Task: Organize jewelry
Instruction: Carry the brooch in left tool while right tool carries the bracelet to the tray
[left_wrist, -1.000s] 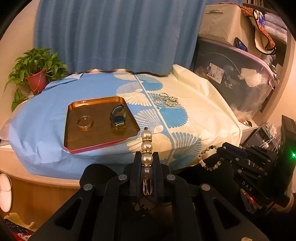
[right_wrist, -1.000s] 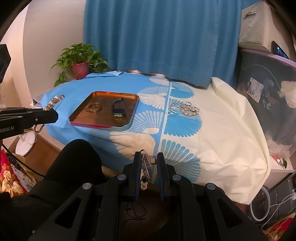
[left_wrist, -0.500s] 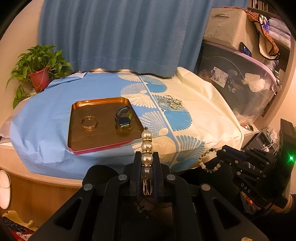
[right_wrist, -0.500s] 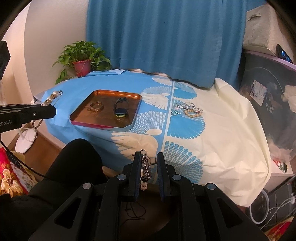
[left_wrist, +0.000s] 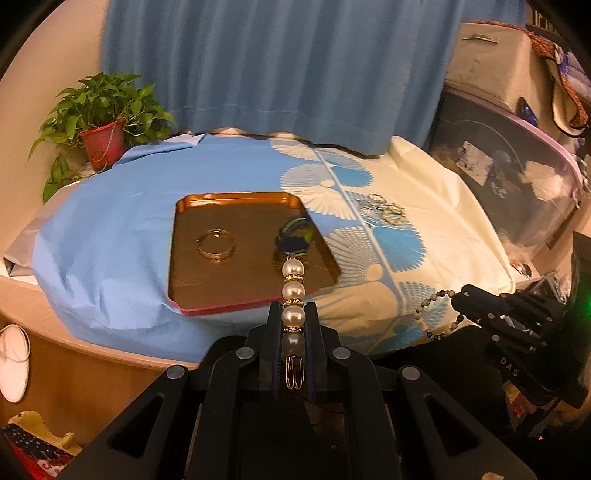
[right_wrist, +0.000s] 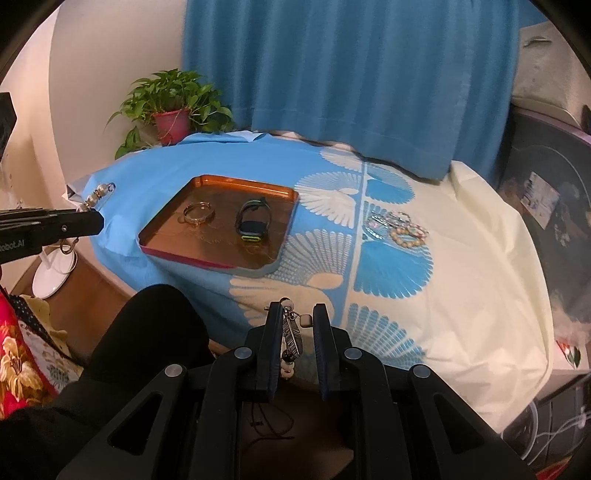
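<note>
Jewelry sits in three places. My left tool (left_wrist: 293, 325) is clamped on a pearl clip (left_wrist: 293, 291) with four pearls, three of them poking past the tips. My right tool (right_wrist: 294, 325) stands narrow, gripping a beaded bracelet (right_wrist: 291, 334) with one silver feather charm; in the left view its bead loop hangs from the tips. One copper tray (right_wrist: 207, 188) on the bed's blue cloth (right_wrist: 155, 173) holds two things: a gold bangle (right_wrist: 198, 214) and a dark watch (right_wrist: 253, 225), apart. A small heap of bracelets (right_wrist: 400, 229) lies on the fan-patterned sheet; I cannot count them. One potted plant (right_wrist: 171, 107) stands behind.
</note>
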